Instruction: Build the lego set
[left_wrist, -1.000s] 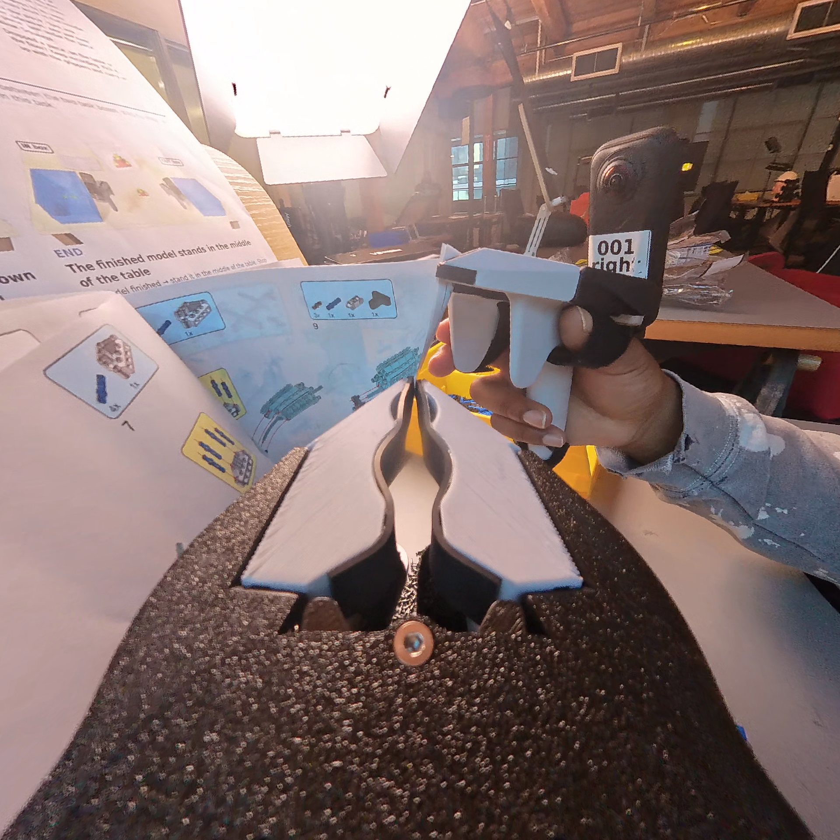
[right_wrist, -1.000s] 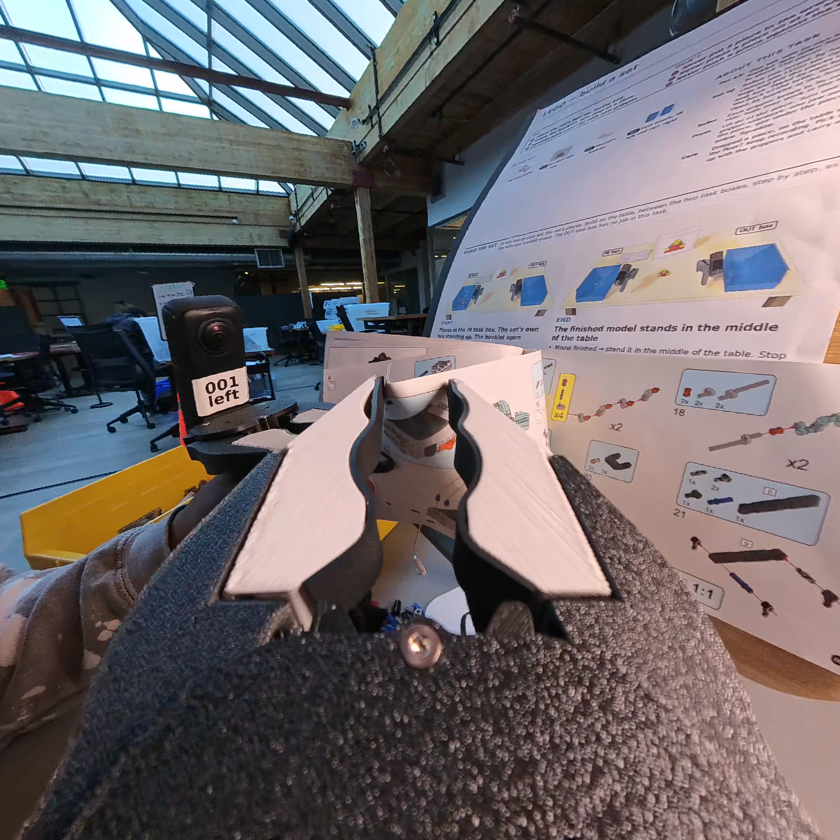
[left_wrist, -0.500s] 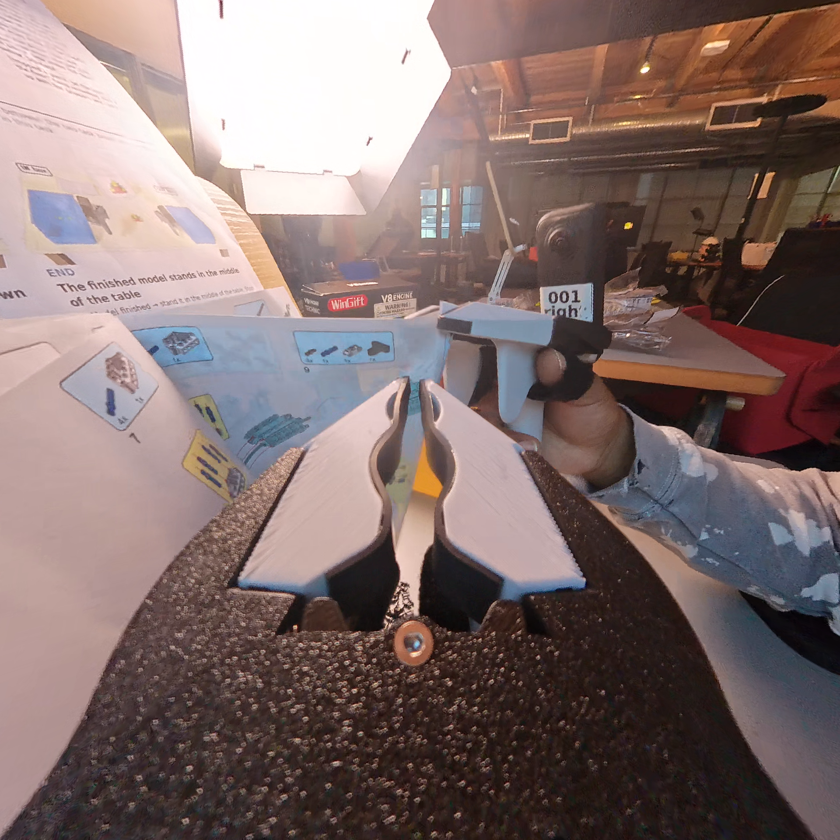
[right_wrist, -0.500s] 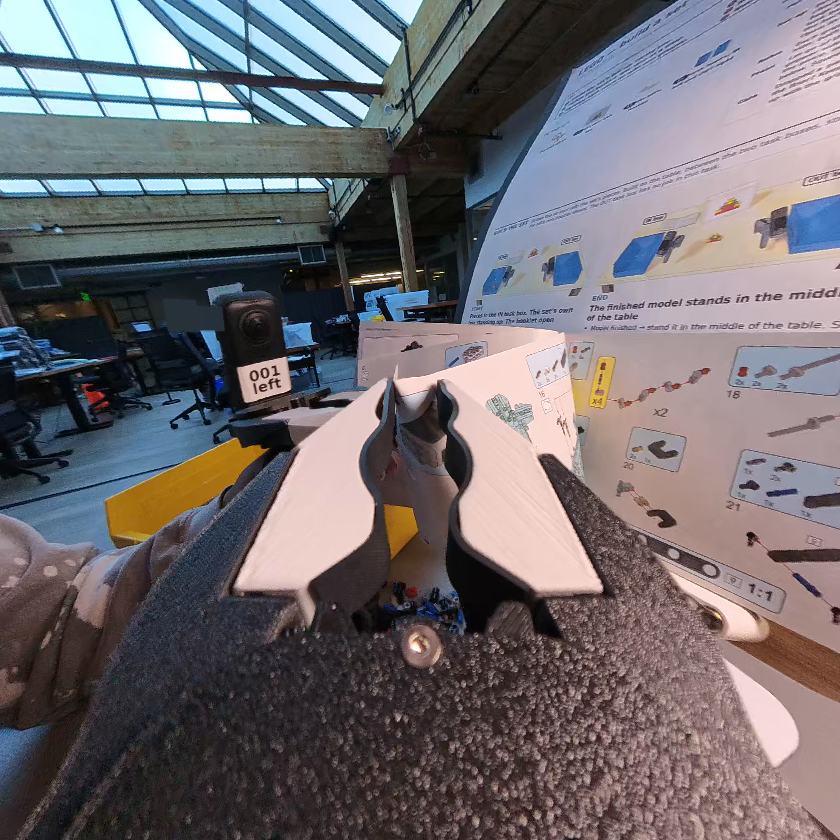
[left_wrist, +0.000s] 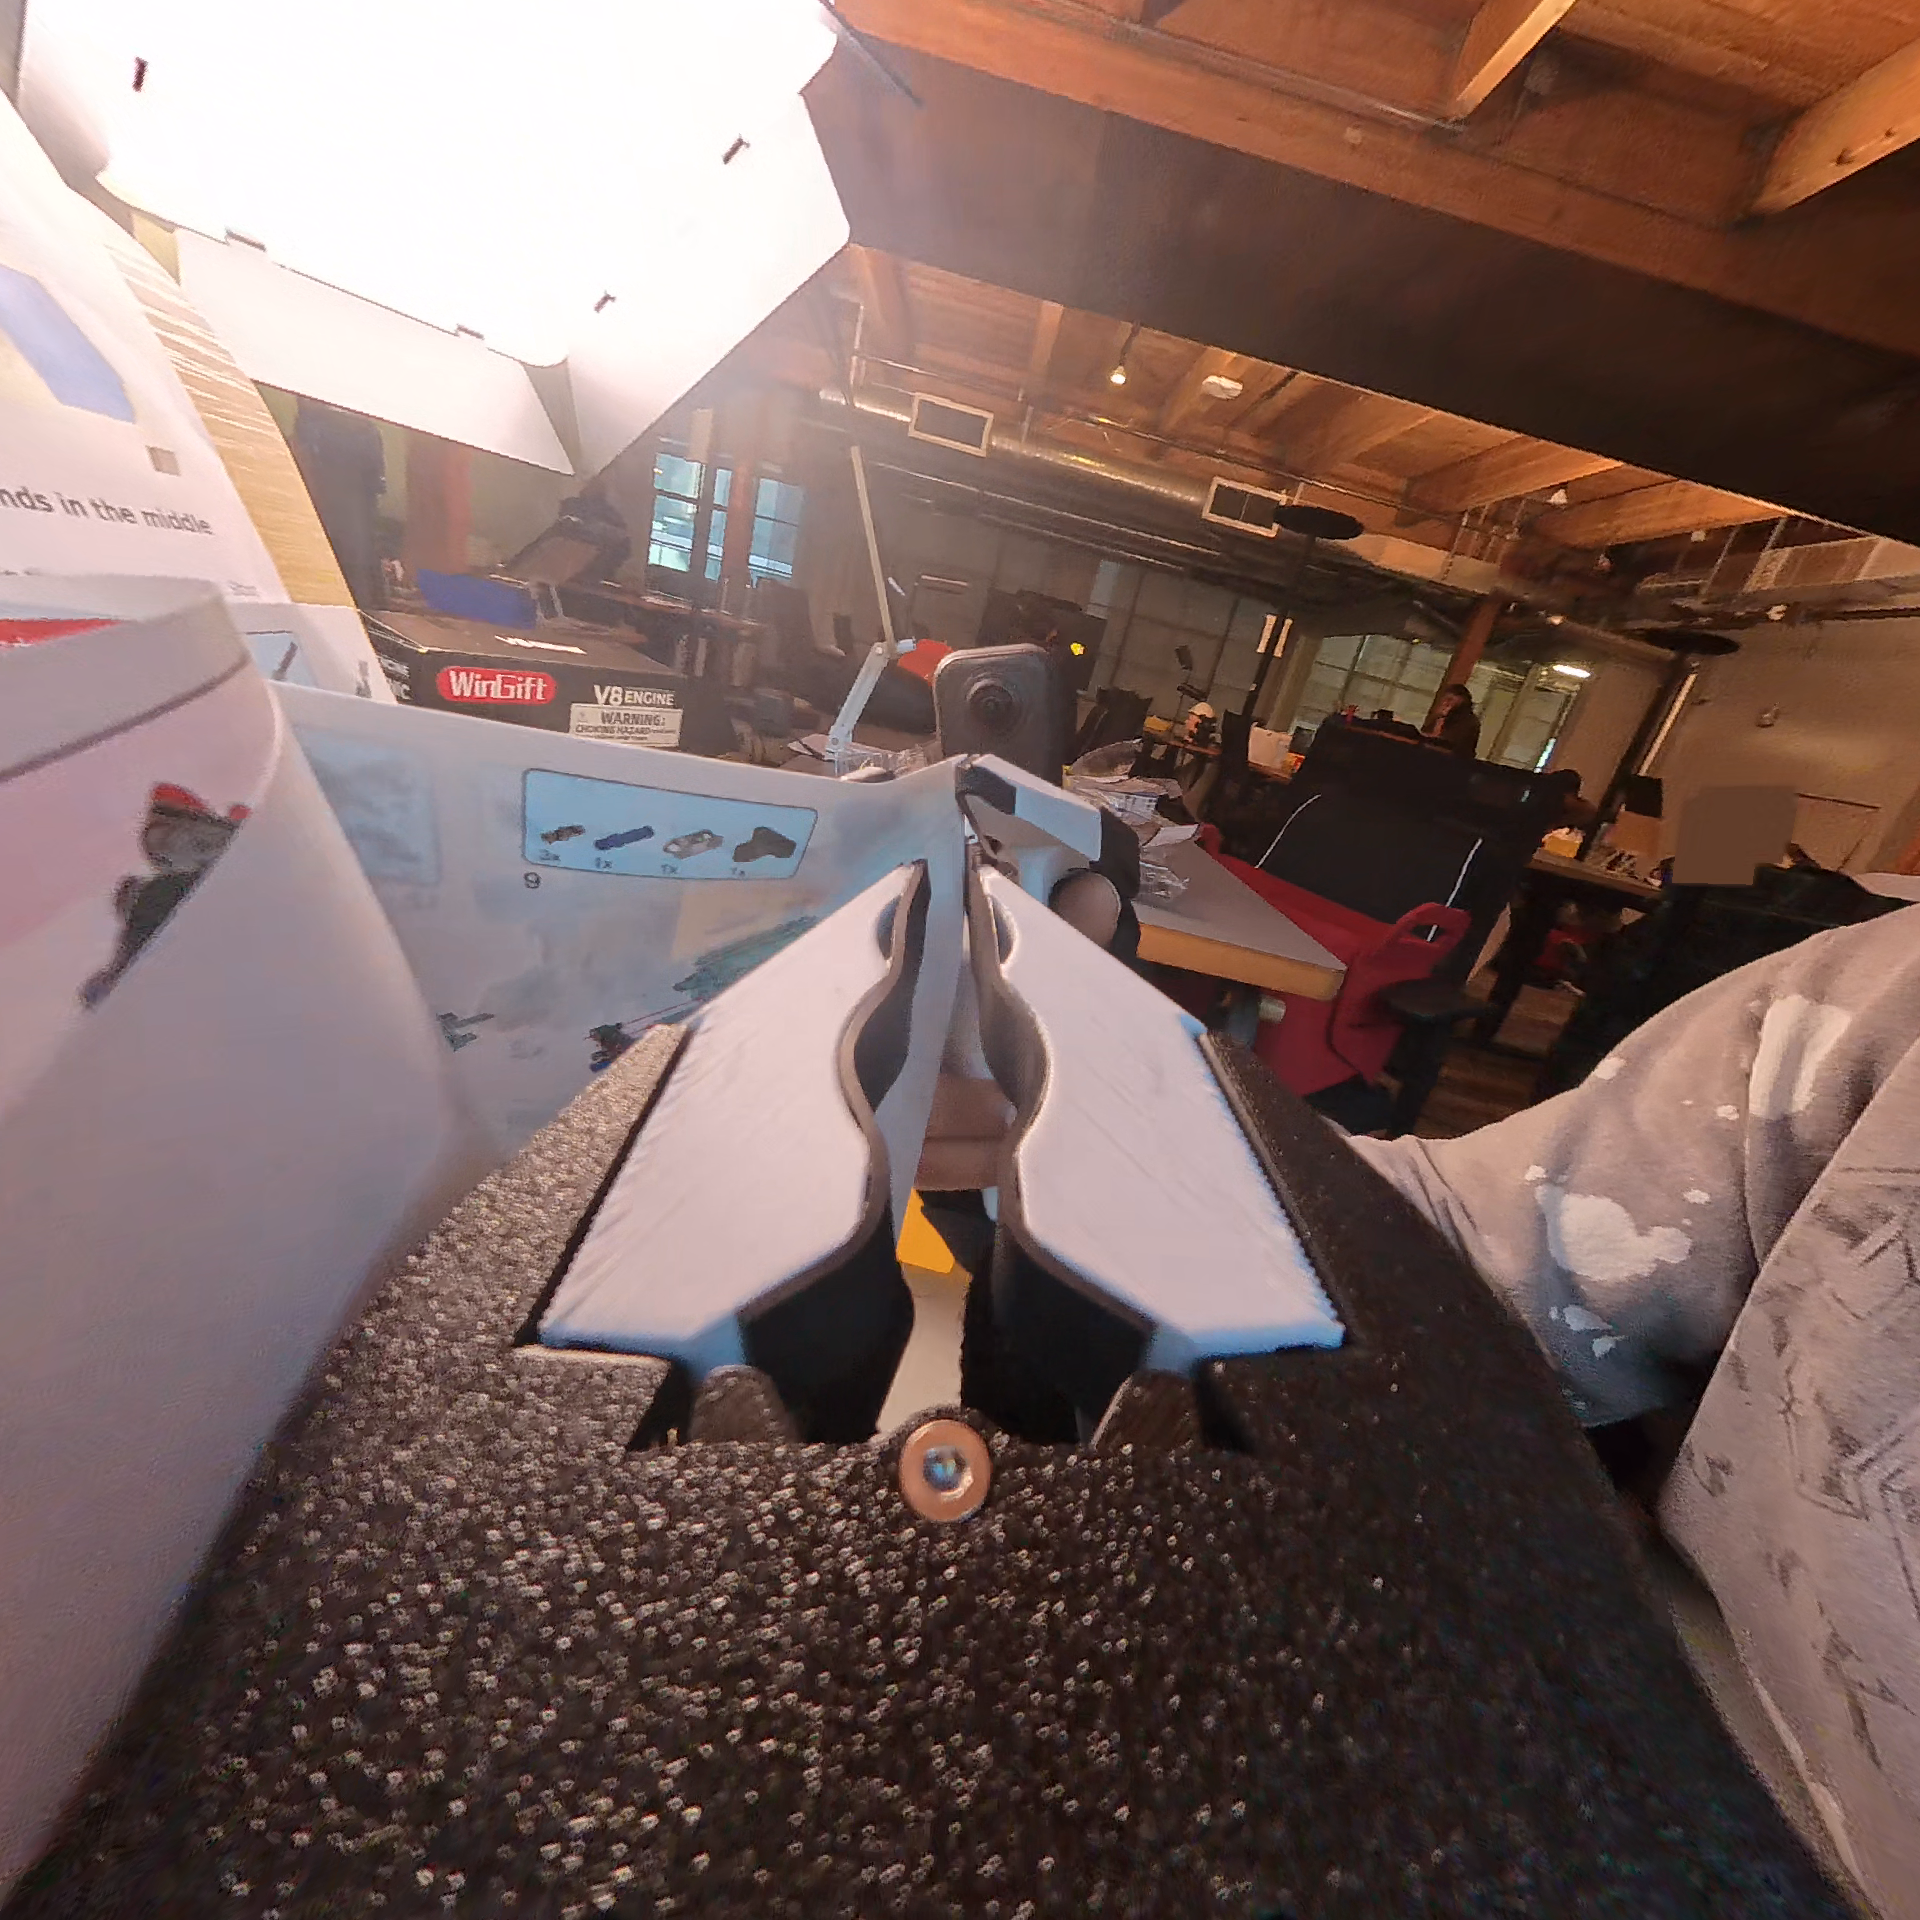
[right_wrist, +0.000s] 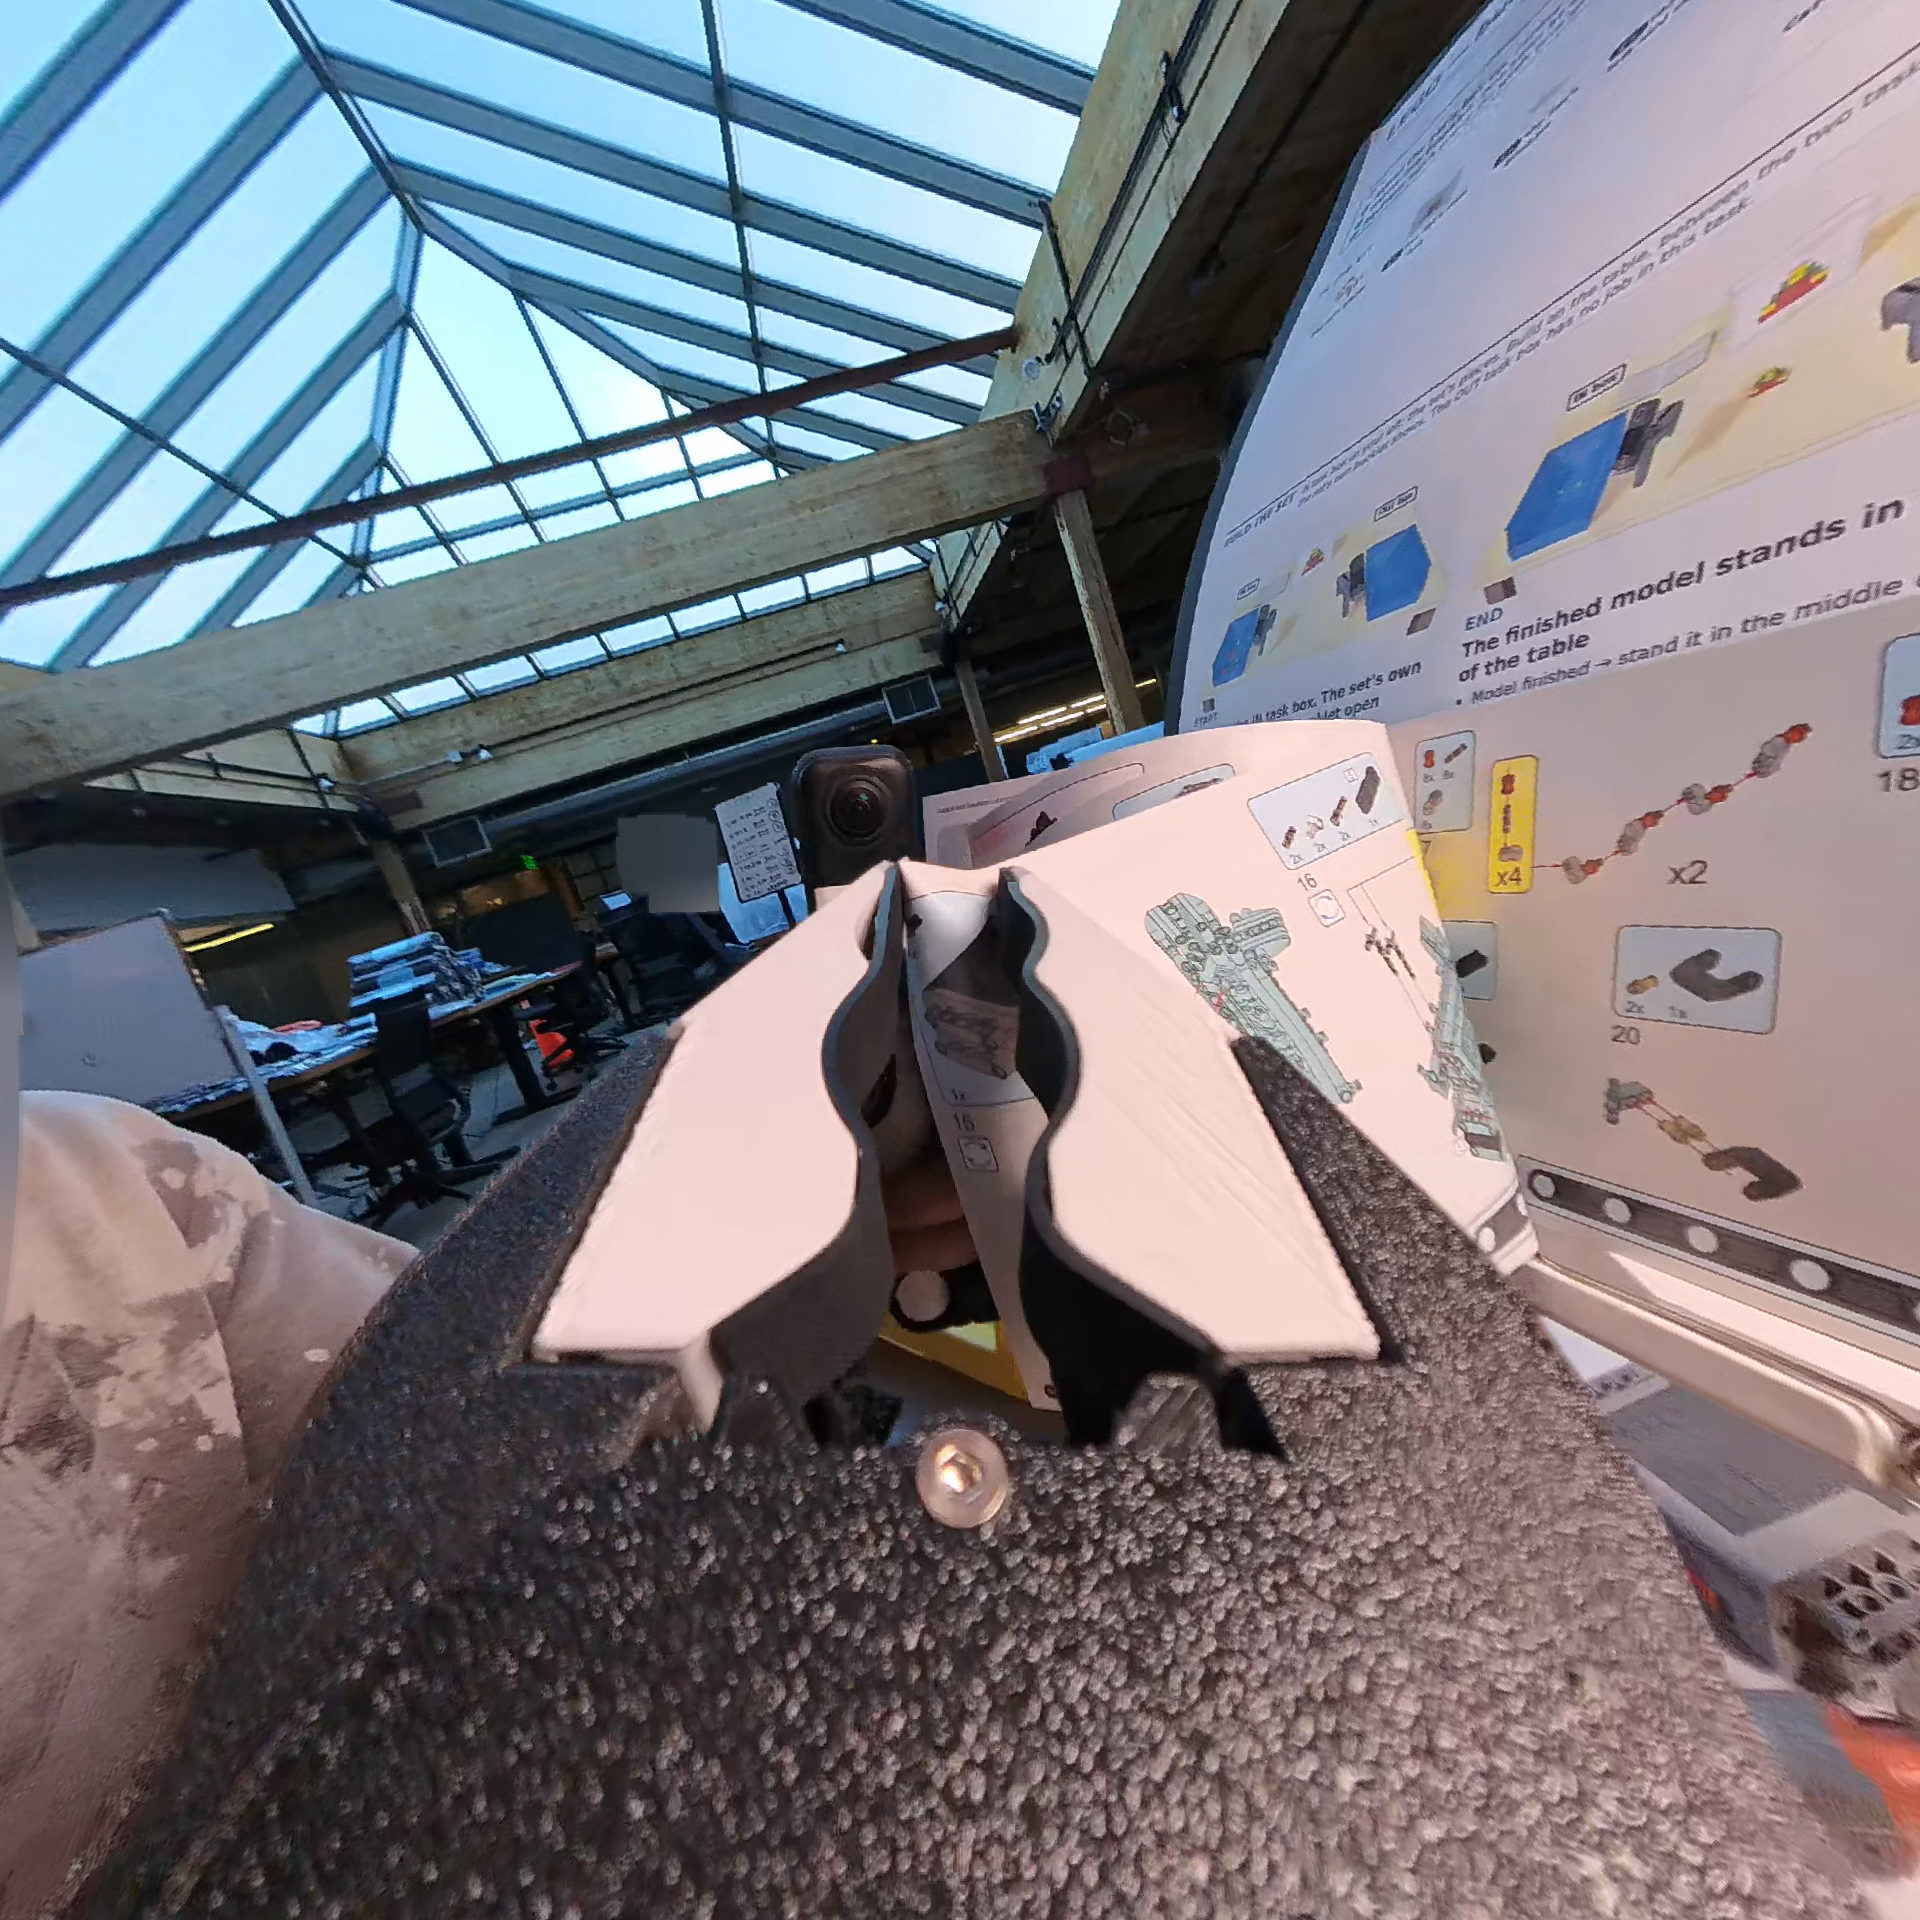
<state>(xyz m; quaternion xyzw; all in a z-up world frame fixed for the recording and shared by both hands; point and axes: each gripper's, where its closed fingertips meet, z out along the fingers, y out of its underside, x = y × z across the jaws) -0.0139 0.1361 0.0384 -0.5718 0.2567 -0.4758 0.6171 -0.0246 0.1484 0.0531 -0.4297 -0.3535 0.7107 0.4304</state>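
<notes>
An open building-instruction booklet (left_wrist: 623, 914) stands between the two hand-held grippers. My left gripper (left_wrist: 948, 873) is shut on the outer edge of one of its pages, which runs up between the fingers. My right gripper (right_wrist: 951, 878) is shut on another page (right_wrist: 961, 1039) of the same booklet (right_wrist: 1195, 883). The page hangs in the narrow gap between its fingers. The grippers face each other closely. The right gripper's body (left_wrist: 1029, 821) shows just past the left fingertips. The left gripper's camera (right_wrist: 857, 821) shows just past the right fingertips.
A large printed instruction sheet (right_wrist: 1610, 520) stands behind the booklet, also at the left of the left wrist view (left_wrist: 62, 416). A yellow bin (left_wrist: 925, 1236) lies below the grippers. A person's grey sleeve (left_wrist: 1662, 1195) is at the right. A blurred red and grey object (right_wrist: 1849, 1621) sits low right. My left and right fingertips are right by each other.
Both grippers have tilted upward and come closer together. The right gripper's fingers have narrowed onto a booklet page. The left gripper stays shut on its page.
</notes>
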